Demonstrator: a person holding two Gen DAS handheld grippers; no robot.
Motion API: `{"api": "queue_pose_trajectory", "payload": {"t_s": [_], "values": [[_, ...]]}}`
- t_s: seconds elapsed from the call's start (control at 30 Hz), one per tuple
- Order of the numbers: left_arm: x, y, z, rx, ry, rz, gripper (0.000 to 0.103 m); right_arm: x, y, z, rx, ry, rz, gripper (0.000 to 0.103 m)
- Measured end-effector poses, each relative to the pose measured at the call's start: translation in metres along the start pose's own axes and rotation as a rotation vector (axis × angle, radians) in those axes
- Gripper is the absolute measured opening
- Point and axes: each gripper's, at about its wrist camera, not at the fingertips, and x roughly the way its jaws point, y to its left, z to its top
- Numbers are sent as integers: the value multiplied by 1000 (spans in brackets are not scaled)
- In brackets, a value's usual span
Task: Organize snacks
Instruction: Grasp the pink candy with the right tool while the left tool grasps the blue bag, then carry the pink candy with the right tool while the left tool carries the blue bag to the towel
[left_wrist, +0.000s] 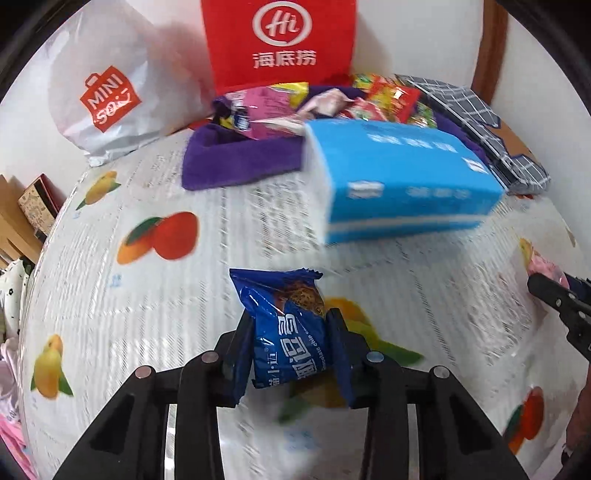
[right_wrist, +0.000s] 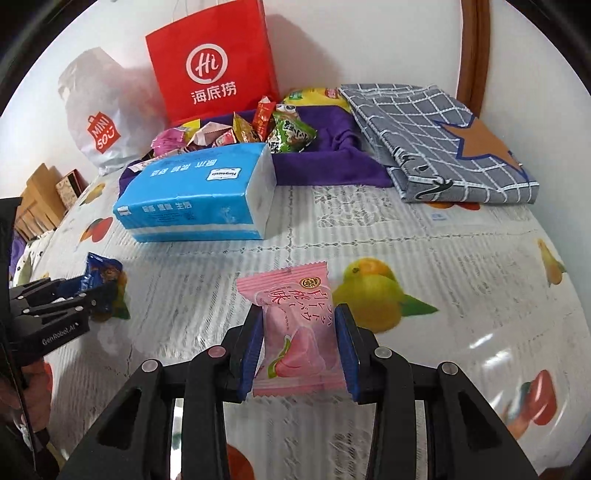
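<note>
Two snacks gripped, one per gripper, above the fruit-print table

The blue snack packet sits clamped between the left gripper fingers; the pink snack packet is pinched likewise by the right gripper, both held over the table's near middle. At the far edge a heap of wrapped snacks already lies on the purple cloth, so sorting looks partly done, with these two left to place. Counted: one blue tissue pack, one red bag, one white bag, one checked cloth.
</note>
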Motion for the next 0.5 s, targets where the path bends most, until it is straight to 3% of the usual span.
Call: {"api": "queue_pose_trajectory", "payload": {"t_s": [0.2,0.5], "values": [[3,7,-8,9,-80,-32,37,18,15,6,-1,-19,-10,38],[2,8,-8,5,-87,-40,38,31,17,9,22,-24,-28,39]]}}
